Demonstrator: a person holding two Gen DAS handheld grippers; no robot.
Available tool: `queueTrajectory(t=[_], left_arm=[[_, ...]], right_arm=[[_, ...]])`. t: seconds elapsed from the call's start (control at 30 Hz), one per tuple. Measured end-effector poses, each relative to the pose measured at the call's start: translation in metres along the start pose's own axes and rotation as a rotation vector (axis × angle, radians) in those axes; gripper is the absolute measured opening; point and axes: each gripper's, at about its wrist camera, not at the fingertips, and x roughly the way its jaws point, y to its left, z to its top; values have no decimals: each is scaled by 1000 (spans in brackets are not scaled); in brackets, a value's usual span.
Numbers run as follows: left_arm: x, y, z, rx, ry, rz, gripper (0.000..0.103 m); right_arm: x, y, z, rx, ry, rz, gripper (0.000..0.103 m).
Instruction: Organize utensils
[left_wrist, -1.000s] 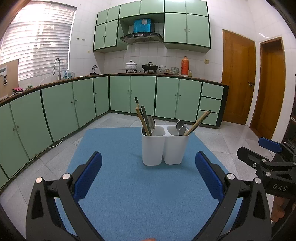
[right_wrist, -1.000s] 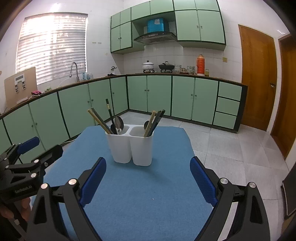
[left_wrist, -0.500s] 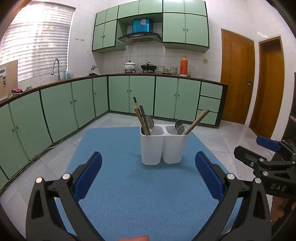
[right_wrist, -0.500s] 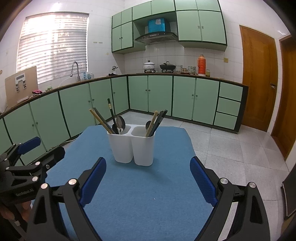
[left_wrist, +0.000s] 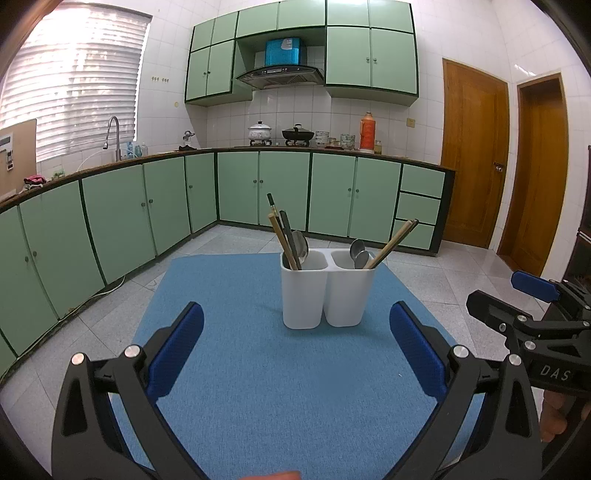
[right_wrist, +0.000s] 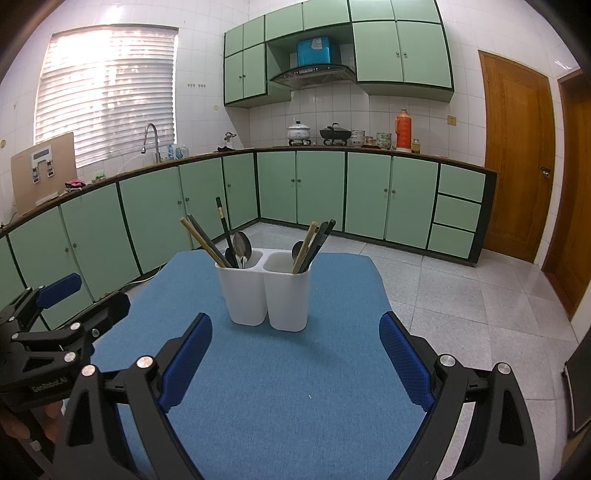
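Left wrist view: a white two-compartment holder (left_wrist: 327, 291) stands upright near the middle of a blue mat (left_wrist: 258, 387), its two cups side by side across the view. In the left cup, chopsticks (left_wrist: 282, 236) and a spoon (left_wrist: 301, 243) rise with their tips leaning up and to the left; in the right cup, a second pair of chopsticks (left_wrist: 393, 243) slants up and to the right beside two spoon bowls (left_wrist: 358, 253). From the right wrist view the right-cup sticks (right_wrist: 314, 243) lean up and right as well.

Both tools hang over the near part of the mat, well apart from the holder. The left gripper (left_wrist: 295, 350) has its fingers spread wide with nothing between them, and so does the right gripper (right_wrist: 295, 354).

Around the mat lies a pale tiled floor (left_wrist: 443, 273). Green cabinets (left_wrist: 280, 192) run along the walls, with a window blind (left_wrist: 70, 85) on the left and wooden doors (left_wrist: 474, 155) on the right.
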Motion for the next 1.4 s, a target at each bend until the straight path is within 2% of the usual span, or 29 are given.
queueTrajectory(t=[1.4], left_arm=[[0, 2, -1, -1, -4, 0, 98]], right_arm=[[0, 3, -1, -3, -2, 3, 90]])
